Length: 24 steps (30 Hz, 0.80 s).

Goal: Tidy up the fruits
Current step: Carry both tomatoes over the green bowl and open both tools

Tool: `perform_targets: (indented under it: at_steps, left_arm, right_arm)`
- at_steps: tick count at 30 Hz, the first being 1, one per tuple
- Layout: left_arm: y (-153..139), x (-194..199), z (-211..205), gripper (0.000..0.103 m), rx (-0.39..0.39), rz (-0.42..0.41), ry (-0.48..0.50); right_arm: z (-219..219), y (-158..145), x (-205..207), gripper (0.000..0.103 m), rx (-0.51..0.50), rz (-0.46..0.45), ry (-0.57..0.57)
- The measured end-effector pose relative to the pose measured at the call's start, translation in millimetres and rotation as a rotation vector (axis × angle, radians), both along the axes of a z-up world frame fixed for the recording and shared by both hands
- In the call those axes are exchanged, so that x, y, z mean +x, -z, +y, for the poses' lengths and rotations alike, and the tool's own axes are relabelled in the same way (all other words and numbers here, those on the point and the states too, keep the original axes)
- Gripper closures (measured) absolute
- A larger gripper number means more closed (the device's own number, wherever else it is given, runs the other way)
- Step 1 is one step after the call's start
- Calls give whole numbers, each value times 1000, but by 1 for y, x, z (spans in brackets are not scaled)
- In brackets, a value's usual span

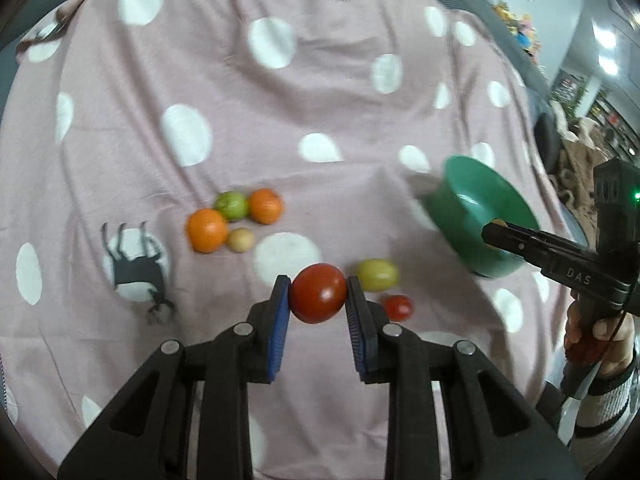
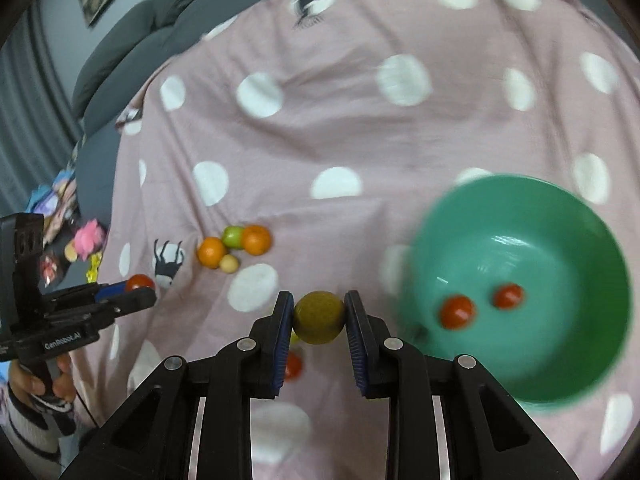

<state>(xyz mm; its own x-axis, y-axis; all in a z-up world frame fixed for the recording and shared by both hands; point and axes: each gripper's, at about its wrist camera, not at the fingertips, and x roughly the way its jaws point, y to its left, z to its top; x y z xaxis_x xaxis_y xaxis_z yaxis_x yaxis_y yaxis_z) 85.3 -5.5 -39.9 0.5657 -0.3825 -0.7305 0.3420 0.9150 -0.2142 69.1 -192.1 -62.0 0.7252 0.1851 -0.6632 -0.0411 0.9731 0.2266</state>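
The left gripper [image 1: 318, 296] was clamped on a round red tomato [image 1: 318, 293]. The right gripper [image 2: 319, 316] pinched a dull yellow-green round fruit [image 2: 319, 317] beside the green plastic bowl [image 2: 520, 216], which held two small red tomatoes [image 2: 457, 312].

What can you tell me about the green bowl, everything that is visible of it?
The green bowl is round and deep, with a smooth, glossy surface that looks like plastic. It stands on the pink dotted cloth, to the right of the loose fruits, apart from them. Its edges are blurred. Inside lie two small red fruits, apart from each other, on its bottom. In the left wrist view the right gripper overlaps its rim; whether they touch I cannot tell.
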Motion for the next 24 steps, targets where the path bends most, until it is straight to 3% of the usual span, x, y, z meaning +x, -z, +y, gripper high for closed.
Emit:
perform_targets:
  at_steps: [6,14,24]
  left_arm:
    - [-13,1,-49,76,-8,-16,88]
    - [-26,22,-134,76,-4,-42,230]
    - [-5,54,-219,76,41,-3,338]
  right_arm:
    - [-42,-11,-38,75,-2,-39,112]
    - [-75,-15,-56,75,-49,-73,218]
    - [-102,-11,-58,75,-65,-79,265]
